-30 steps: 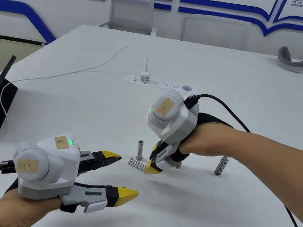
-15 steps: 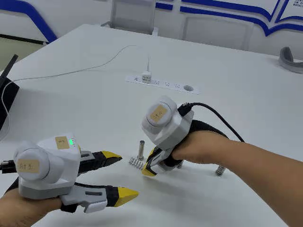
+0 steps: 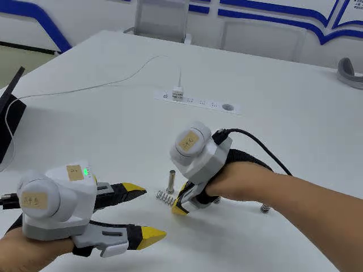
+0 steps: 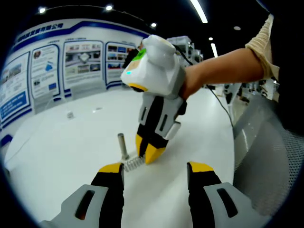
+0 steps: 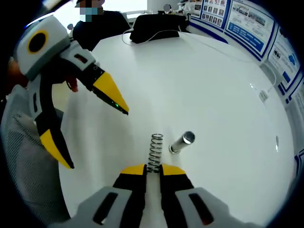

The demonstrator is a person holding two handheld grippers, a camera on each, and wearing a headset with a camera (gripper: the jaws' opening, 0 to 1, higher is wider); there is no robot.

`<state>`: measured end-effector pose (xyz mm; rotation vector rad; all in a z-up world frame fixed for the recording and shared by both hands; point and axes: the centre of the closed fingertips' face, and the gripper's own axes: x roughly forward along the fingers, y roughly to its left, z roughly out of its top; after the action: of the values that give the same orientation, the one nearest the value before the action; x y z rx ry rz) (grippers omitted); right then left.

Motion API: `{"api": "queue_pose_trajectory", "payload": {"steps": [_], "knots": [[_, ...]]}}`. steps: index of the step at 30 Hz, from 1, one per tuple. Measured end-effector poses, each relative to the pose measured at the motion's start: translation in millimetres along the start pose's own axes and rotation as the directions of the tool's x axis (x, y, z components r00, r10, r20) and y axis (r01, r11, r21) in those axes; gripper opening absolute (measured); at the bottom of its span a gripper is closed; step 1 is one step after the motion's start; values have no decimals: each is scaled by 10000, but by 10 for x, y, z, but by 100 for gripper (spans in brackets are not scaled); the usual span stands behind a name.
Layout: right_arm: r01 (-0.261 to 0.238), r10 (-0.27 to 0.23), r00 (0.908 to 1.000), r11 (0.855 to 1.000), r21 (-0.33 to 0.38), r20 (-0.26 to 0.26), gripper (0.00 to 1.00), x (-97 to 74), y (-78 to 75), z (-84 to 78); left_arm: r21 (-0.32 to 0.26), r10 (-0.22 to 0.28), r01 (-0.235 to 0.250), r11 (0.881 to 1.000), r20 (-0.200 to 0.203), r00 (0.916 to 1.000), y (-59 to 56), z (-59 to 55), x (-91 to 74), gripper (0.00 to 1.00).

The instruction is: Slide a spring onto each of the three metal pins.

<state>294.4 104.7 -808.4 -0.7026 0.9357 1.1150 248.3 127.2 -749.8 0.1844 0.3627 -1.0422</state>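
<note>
A loose spring (image 3: 164, 197) (image 5: 155, 149) lies flat on the white table beside a bare upright metal pin (image 3: 171, 181) (image 5: 182, 141) (image 4: 122, 145). My right gripper (image 3: 180, 208) (image 5: 153, 168) points down at the table, its yellow tips closed on the near end of this spring (image 4: 133, 163). My left gripper (image 3: 143, 209) (image 4: 156, 167) hovers open to the left, nothing between its fingers, facing the right gripper (image 4: 149, 153). An upright spring (image 3: 265, 208) peeks out from behind the right forearm. A small metal part (image 3: 216, 199) by the right hand is mostly hidden.
A white power strip (image 3: 195, 102) with a plug (image 3: 178, 92) and cable (image 3: 85, 88) lies further back on the table (image 3: 102, 141). A dark object (image 3: 8, 113) sits at the left edge, and a grey curved object (image 3: 351, 71) is at the far right.
My right gripper has dropped a little lower and its tips have come onto the spring's end. The left gripper has stayed put. The camera has shifted slightly.
</note>
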Motion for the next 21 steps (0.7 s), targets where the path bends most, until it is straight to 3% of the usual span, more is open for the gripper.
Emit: {"api": "queue_pose_trajectory", "payload": {"steps": [11, 21], "knots": [[0, -1, 10000, 9996, -283, -32, 12, -81, 49, -18, 42, -59, 59, 10000, -52, 10000, -22, 2, 14, 54], [-165, 161, 9999, 9958, -906, -43, 12, -272, 174, -23, 206, -178, 179, 9996, -81, 9998, -55, 23, 37, 53]]}}
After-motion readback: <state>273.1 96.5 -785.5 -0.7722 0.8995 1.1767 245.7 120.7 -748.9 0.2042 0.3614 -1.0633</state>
